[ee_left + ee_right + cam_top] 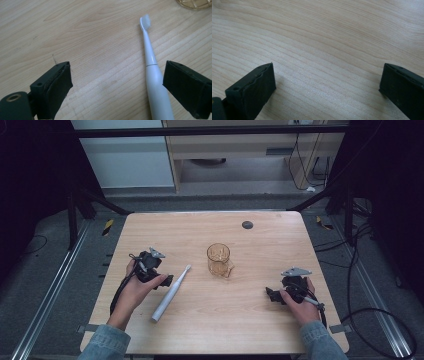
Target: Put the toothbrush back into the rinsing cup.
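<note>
The left gripper (117,82) rests on the worktop (250,315), jaws spread; the white toothbrush (156,82) lies flat just inside its right jaw, bristles toward the amber cup (219,259). Well apart, the right gripper (327,85) gapes over bare wood.

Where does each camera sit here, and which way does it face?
High view: above the person's side, looking forward and down on the table; both forearms and hands show.
Left gripper view: rides the left claw, looking along its open jaws at the toothbrush.
Right gripper view: rides the right claw, facing bare wood.
Shared: high and left gripper views both show the toothbrush and amber cup.
</note>
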Demonstrator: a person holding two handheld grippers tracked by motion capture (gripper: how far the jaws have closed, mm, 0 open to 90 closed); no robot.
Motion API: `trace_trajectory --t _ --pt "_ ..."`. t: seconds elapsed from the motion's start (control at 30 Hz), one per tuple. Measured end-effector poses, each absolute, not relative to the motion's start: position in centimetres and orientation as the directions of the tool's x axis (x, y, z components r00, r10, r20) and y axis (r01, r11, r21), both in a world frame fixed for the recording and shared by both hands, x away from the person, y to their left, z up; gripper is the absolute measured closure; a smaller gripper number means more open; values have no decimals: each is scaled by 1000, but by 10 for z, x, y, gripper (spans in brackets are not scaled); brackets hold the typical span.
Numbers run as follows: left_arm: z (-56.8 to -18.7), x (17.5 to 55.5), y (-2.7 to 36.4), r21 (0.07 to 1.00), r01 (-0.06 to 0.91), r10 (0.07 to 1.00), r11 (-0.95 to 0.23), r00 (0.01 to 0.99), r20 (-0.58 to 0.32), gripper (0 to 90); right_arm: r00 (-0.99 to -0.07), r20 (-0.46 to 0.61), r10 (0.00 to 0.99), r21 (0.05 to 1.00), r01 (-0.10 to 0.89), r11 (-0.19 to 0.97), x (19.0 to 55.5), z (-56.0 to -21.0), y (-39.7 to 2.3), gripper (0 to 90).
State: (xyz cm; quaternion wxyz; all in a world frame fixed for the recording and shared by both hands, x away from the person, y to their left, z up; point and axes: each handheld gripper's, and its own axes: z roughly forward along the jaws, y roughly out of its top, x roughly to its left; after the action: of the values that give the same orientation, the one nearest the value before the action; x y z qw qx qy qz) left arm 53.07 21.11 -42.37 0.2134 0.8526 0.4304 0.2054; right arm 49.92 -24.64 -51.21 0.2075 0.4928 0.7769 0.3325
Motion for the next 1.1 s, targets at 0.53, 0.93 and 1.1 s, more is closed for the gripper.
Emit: trace_trajectory --t 0.53,0.93,1.1 --pt "-410 532 183 467 619 757 -632 623 199 92 -428 4 904 721 627 294 499 -512 -246 4" --pt "-421 537 173 448 630 746 -634 651 139 242 -428 8 904 720 630 292 499 -512 -246 4" --pt "-426 538 171 432 637 740 -638 663 115 338 -427 10 904 720 630 290 499 -512 -246 4"
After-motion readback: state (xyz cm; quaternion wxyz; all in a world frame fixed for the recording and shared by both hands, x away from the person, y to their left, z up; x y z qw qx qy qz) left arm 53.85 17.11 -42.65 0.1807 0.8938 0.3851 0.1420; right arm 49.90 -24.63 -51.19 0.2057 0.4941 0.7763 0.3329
